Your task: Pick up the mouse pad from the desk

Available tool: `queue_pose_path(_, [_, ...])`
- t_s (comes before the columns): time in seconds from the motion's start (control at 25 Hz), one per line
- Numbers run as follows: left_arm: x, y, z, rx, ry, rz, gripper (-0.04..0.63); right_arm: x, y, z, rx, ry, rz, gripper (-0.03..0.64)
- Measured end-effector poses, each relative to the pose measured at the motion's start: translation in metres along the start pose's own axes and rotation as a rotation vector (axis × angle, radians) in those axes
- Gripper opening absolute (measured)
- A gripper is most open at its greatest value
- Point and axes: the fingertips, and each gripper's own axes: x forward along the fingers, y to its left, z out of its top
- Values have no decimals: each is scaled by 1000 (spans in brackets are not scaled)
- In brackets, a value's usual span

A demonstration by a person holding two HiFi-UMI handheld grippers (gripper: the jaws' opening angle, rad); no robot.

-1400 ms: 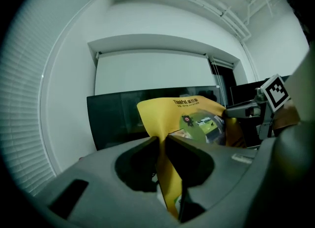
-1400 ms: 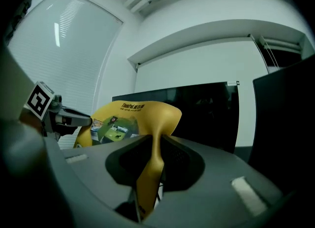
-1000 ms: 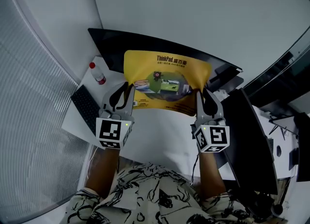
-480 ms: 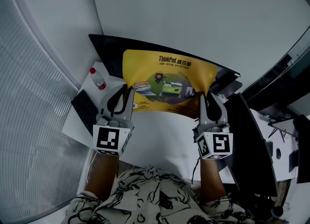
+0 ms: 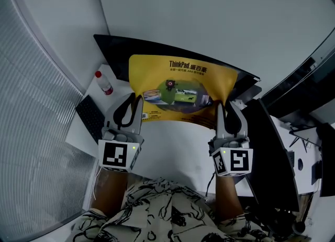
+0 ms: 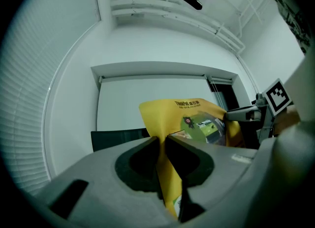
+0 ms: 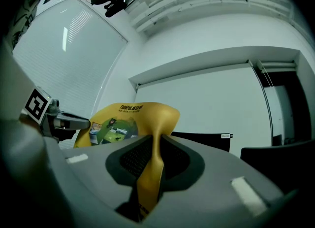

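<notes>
Both lower corners of mouse pad (image 5: 178,87) clenched: left in left tongs (image 5: 137,100), right in right tongs (image 5: 219,106).

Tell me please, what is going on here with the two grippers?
A person holds a gripper in each hand. The left gripper is shut on the left edge of the yellow mouse pad, and the right gripper is shut on its right edge. The pad hangs between them, up off the white desk, in front of a dark monitor. A bottle and a keyboard are at the left.
</notes>
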Motion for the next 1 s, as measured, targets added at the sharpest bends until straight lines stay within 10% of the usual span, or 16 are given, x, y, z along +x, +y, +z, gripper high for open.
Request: queue_pose_path(1.0, [-2, 0, 0, 10, 8, -3, 67, 0, 0, 1, 3, 6, -8, 71])
